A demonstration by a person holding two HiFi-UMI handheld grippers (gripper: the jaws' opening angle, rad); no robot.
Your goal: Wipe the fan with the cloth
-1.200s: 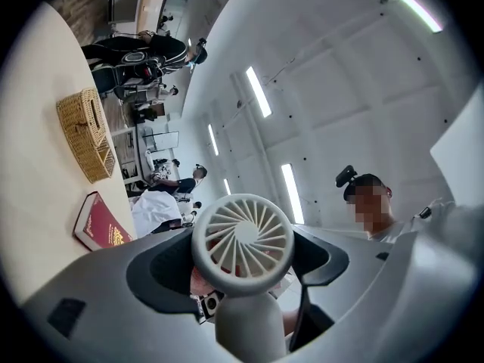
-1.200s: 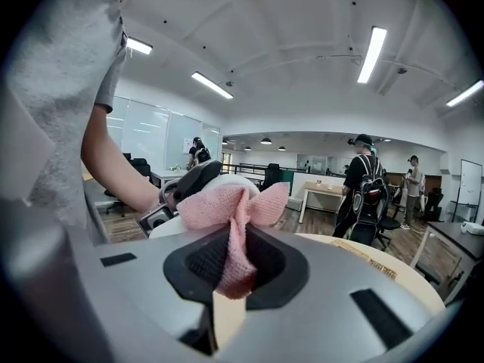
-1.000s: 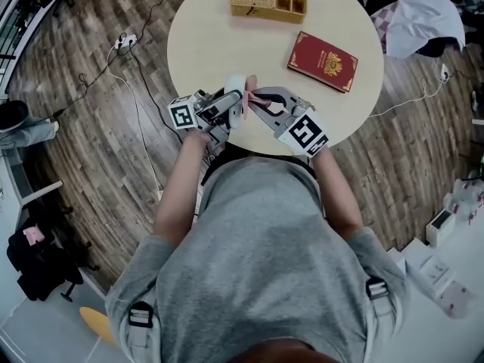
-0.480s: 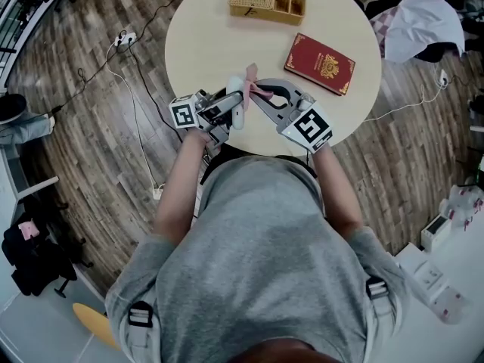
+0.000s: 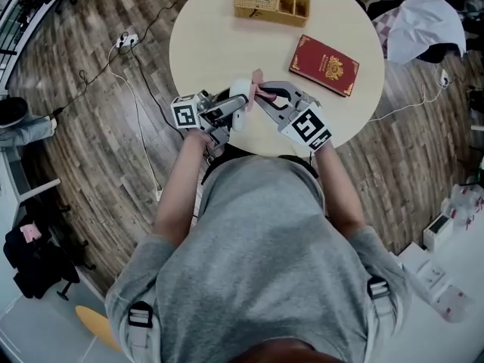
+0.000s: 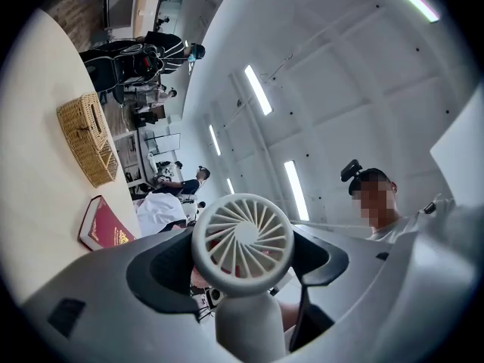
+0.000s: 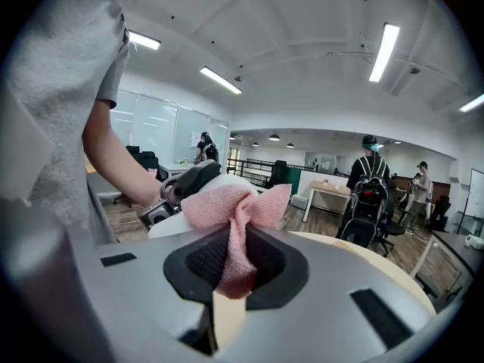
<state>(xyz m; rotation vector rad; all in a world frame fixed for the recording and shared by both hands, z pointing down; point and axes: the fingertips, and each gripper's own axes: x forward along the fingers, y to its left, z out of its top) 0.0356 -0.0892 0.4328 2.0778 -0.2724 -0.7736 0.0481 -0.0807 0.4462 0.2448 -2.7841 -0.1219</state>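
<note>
The left gripper's (image 6: 243,269) jaws are clamping the white handheld fan (image 6: 242,237) above the round surface's (image 5: 219,44) near edge. The right gripper's (image 7: 231,271) jaws are pinching the pink cloth (image 7: 236,203), holding it against the fan.

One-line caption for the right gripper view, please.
Right gripper pinches a pink terry cloth at the small white handheld fan.
</note>
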